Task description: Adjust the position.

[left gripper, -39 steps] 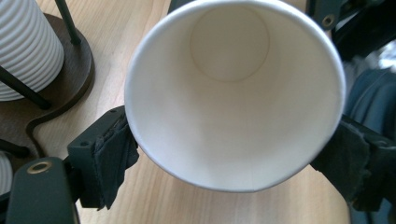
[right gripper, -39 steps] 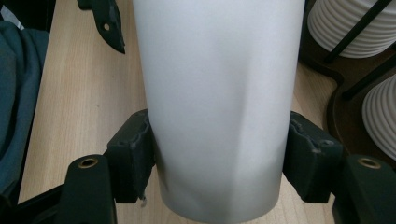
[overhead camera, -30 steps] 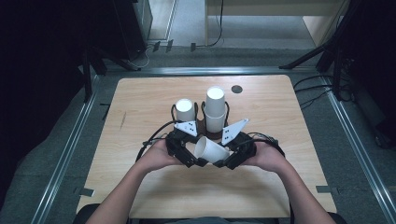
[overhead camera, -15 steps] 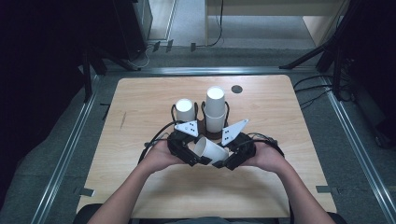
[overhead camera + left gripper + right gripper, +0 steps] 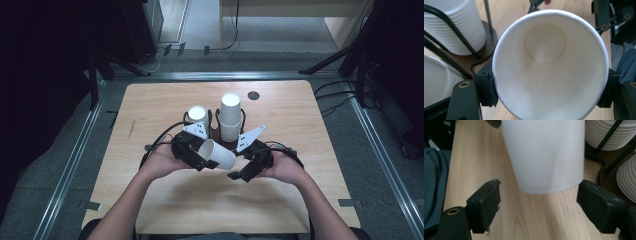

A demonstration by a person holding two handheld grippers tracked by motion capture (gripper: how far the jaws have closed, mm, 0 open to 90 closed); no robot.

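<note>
White paper, smooth and without print, made the single cup point(image 5: 217, 154) that I held on its side in my left gripper point(image 5: 192, 154), above the light wooden table point(image 5: 150, 105). In the left gripper view the two black jaws pressed the rim of this cup point(image 5: 549, 65) from both sides, and I could look straight into it: it was empty, with only the round bottom at the far end. The mouth pointed toward my left hand point(image 5: 162, 161) and the bottom toward my right gripper point(image 5: 245, 170).

My right gripper was open. In the right gripper view its jaws stood well apart, one at each side of the cup's closed end point(image 5: 544, 155), and neither pad touched the paper.

Behind the grippers stood a dark round holder with thin black wire posts point(image 5: 215, 131). It carried two stacks of white ribbed paper cups: a shorter stack point(image 5: 198, 116) on the left and a taller stack point(image 5: 230, 116) on the right. Both stacks stood with the bottoms up, so I could not see inside them. A small dark round spot point(image 5: 253, 95) lay on the table farther away, well apart from the holder.

Compared with one second ago, the difference was very small. The single cup lay at almost the same place and the same angle between my grippers, my hands had hardly moved, and the two stacks stood as before.
</note>
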